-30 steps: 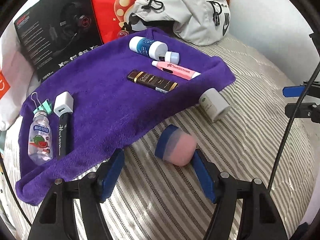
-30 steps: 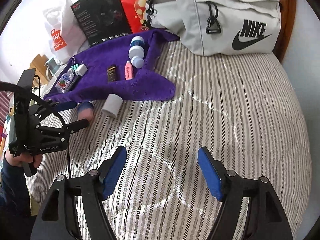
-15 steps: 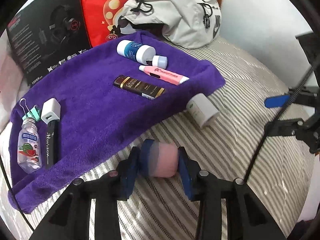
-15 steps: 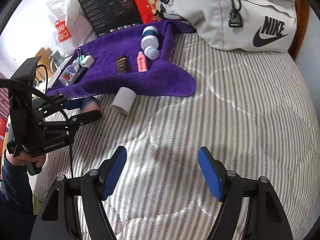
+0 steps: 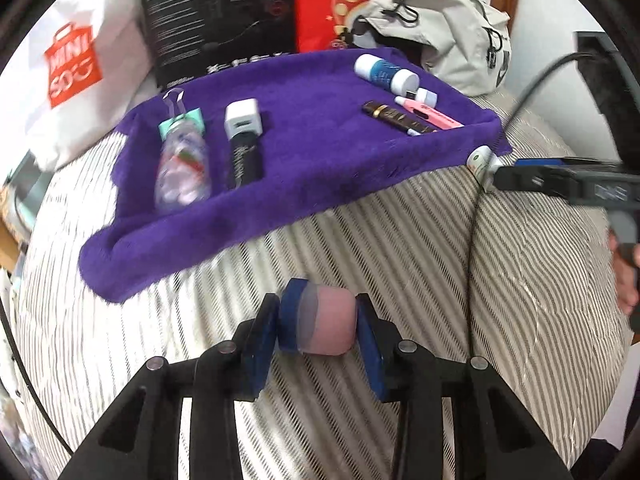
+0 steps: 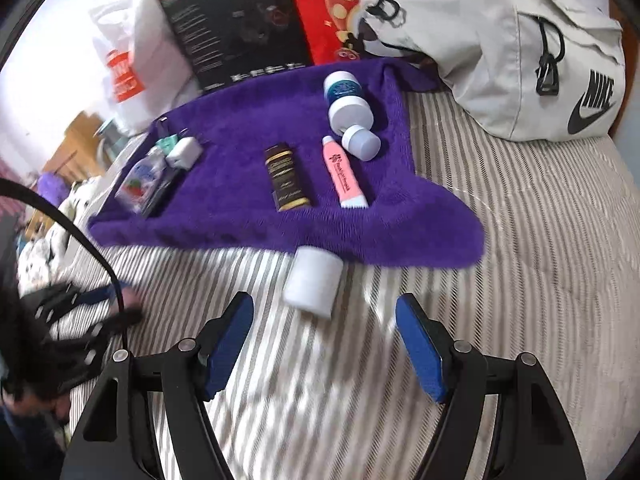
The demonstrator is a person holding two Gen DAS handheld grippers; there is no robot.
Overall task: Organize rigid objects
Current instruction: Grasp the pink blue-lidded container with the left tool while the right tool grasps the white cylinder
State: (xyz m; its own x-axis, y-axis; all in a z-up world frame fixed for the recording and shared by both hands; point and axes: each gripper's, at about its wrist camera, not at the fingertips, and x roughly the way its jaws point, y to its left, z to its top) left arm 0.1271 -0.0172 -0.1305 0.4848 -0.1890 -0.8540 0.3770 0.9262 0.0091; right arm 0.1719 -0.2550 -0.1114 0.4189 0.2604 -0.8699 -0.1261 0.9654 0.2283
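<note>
The left tongs (image 5: 317,330) grip a pink jar (image 5: 324,322) with a blue lid, held above the striped bed (image 5: 520,280) just off the purple towel (image 5: 320,152). The right tongs (image 6: 325,350) gape wide, holding nothing, near a white bottle (image 6: 314,282) lying at the towel's edge.
</note>
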